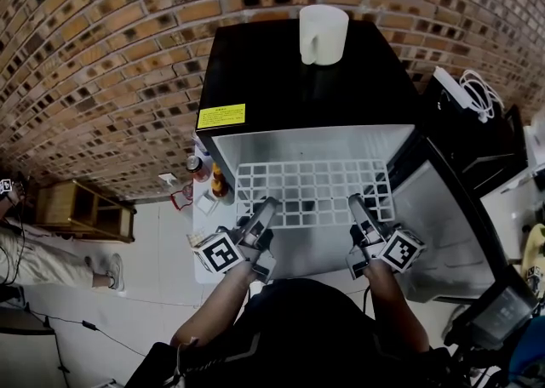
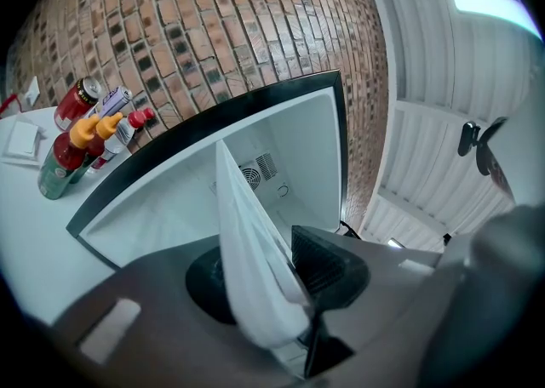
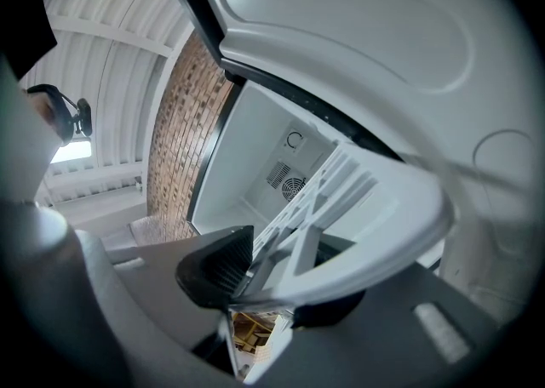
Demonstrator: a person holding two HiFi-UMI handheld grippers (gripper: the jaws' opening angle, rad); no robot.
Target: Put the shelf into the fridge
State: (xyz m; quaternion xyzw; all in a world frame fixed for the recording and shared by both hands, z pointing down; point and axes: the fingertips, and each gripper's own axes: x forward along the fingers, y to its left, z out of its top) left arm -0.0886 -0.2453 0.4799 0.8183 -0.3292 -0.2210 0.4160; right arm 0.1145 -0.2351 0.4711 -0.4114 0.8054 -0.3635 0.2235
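As your left hand-held gripper [image 1: 266, 209] and right hand-held gripper [image 1: 357, 205] clamp the shelf [image 1: 313, 182], uneven pushing could jam it in the fridge [image 1: 272, 71].

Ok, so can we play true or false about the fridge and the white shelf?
1. Both grippers hold the shelf. True: the left gripper and the right gripper each have their fingers shut on the near edge of the shelf.
2. The fridge door is shut. False: the door of the fridge stands wide open at the right.
3. A white mug stands on top of the fridge. True: the mug is near the back edge of the black top.
4. The bottles are inside the fridge. False: the bottles stand outside, on the white table beside the fridge.
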